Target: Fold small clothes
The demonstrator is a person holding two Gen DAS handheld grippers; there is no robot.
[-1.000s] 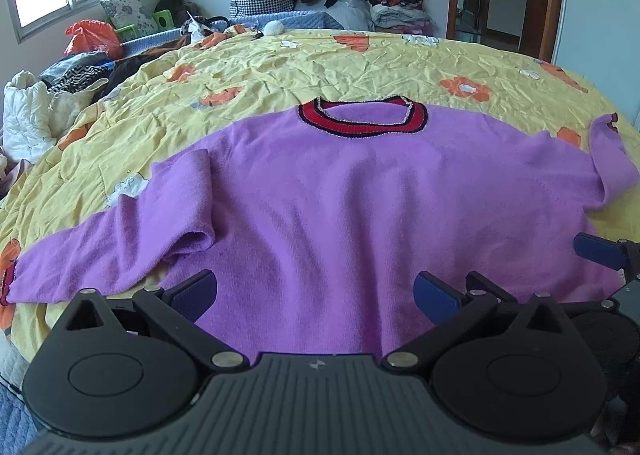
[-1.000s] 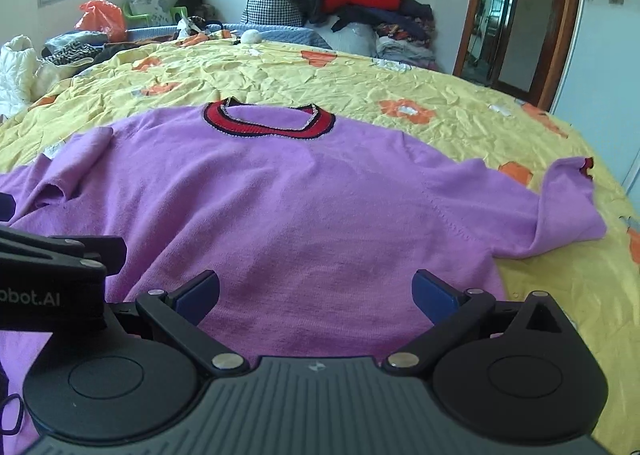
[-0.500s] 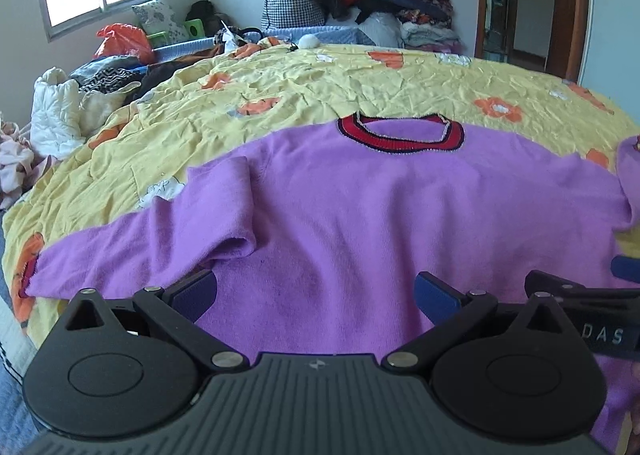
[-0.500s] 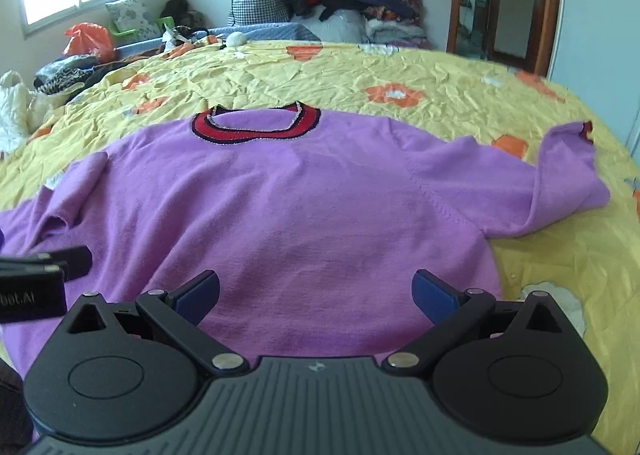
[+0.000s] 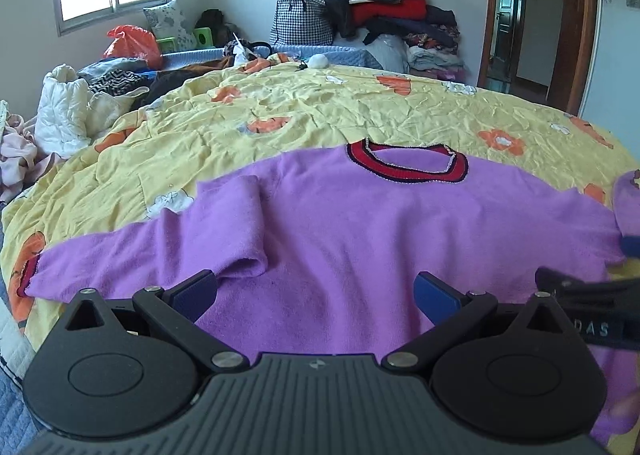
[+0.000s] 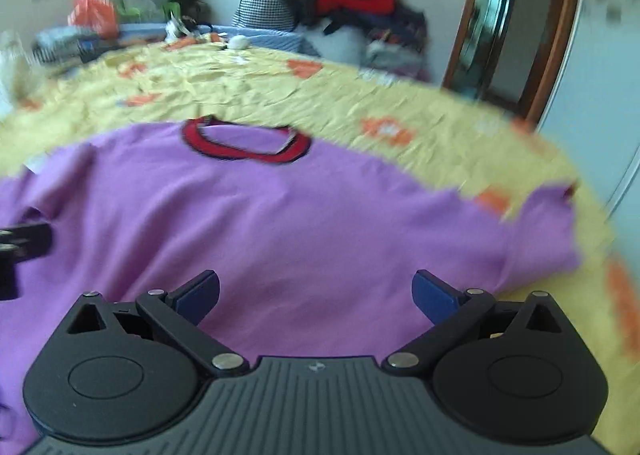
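Observation:
A purple sweater [image 5: 380,223] with a red collar [image 5: 408,165] lies spread flat on the yellow flowered bedspread [image 5: 304,111]. Its left sleeve [image 5: 168,243] is folded back on itself near the shoulder. Its right sleeve [image 6: 540,231] lies out to the right. My left gripper [image 5: 316,295] is open and empty above the lower left of the sweater. My right gripper [image 6: 316,293] is open and empty above the lower right of the sweater [image 6: 280,223]. It also shows at the right edge of the left wrist view [image 5: 592,295]. The right wrist view is blurred.
A heap of clothes and a checked bag [image 5: 304,21] stand at the far side of the bed. White and pink laundry [image 5: 68,115] and an orange bag [image 5: 132,43] lie at the far left. A door [image 5: 516,15] opens at the back right.
Both grippers have shifted and turned left over the sweater's lower part. The right wrist view has become blurred. The sweater has not moved and both grippers stay open.

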